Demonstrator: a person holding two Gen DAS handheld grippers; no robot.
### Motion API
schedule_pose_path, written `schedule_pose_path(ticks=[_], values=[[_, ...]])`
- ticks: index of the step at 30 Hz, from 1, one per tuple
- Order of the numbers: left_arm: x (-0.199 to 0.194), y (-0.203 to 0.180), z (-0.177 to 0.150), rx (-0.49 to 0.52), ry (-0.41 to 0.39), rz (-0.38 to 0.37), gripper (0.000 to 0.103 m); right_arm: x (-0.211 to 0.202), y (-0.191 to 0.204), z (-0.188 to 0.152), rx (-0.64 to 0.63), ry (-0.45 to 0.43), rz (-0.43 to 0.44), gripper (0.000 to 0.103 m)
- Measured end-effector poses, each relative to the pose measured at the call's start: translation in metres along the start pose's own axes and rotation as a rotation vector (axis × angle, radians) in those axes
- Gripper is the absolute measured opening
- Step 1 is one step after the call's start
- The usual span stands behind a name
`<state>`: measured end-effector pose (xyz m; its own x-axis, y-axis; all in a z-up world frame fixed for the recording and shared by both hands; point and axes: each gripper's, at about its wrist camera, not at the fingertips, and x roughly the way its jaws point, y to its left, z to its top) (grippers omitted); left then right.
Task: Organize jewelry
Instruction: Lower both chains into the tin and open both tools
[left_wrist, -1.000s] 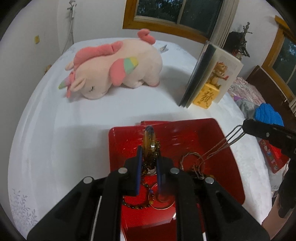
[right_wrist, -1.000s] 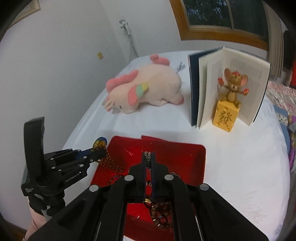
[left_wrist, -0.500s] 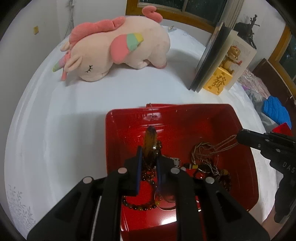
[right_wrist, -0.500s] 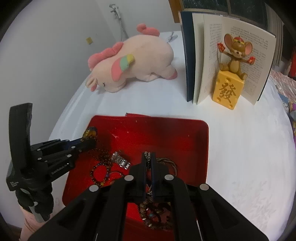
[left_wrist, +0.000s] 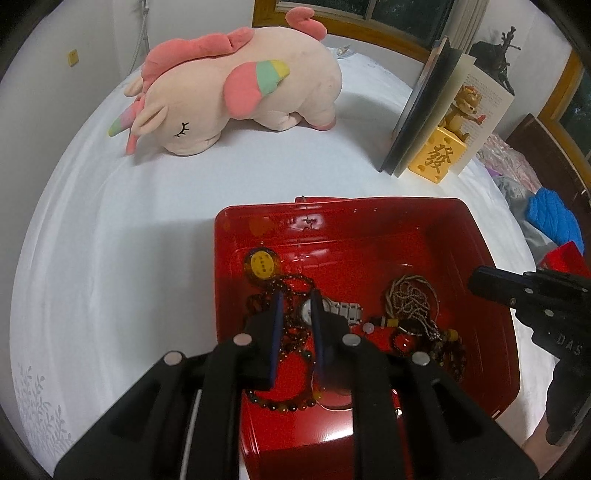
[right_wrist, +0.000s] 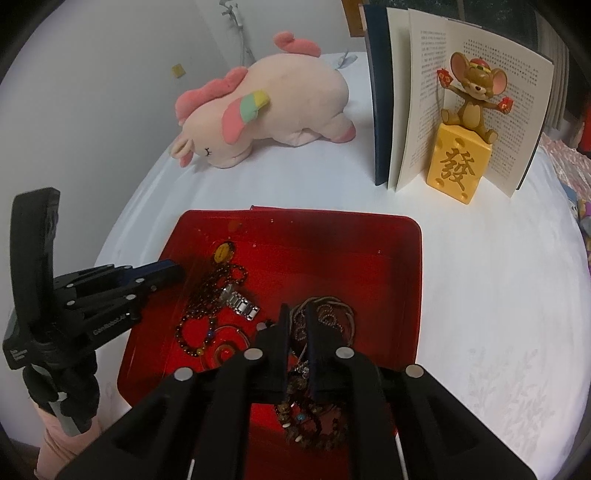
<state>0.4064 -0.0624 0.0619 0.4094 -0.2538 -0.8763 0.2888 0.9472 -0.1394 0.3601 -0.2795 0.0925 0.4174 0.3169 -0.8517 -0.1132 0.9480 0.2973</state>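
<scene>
Now you are letting go on both sides: a second ago your left gripper (left_wrist: 295, 295) was pinching the amber pendant (left_wrist: 261, 263) upright above the red tray (left_wrist: 369, 210) and your right gripper (right_wrist: 296, 310) was clamped on the silver chain (right_wrist: 325, 317), drawn taut; both pieces are now lying on the tray floor. Nearest you, the right jaws are opening, a narrow gap with chain loops below it but not gripped. The left jaws are standing slightly apart over the dark bead necklace (left_wrist: 291, 314), with strands showing between them, apparently loose. That is suggesting the drop-off step is finished and both tools are free for the next piece. The chain is resting in a loose heap at the right of the tray, with no clear long axis. The wristwatch (left_wrist: 332, 308) is lying between the two heaps, its band running left to right. Farther in, the pendant is lying flat, face up, with its long axis running near to far and its cord end trailing back toward you into the beads.
</scene>
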Motion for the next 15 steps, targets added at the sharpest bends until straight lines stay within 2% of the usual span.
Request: schedule_pose_path(ticks=[10, 15], values=[[-0.015, -0.003, -0.011, 0.000, -0.035, 0.027, 0.040, -0.005, 0.004, -0.011, -0.001, -0.008, -0.020, 0.011], [-0.026, -0.006, -0.018, 0.002, -0.069, 0.053, 0.055, -0.010, 0.005, -0.018, 0.001, -0.023, -0.039, 0.026]])
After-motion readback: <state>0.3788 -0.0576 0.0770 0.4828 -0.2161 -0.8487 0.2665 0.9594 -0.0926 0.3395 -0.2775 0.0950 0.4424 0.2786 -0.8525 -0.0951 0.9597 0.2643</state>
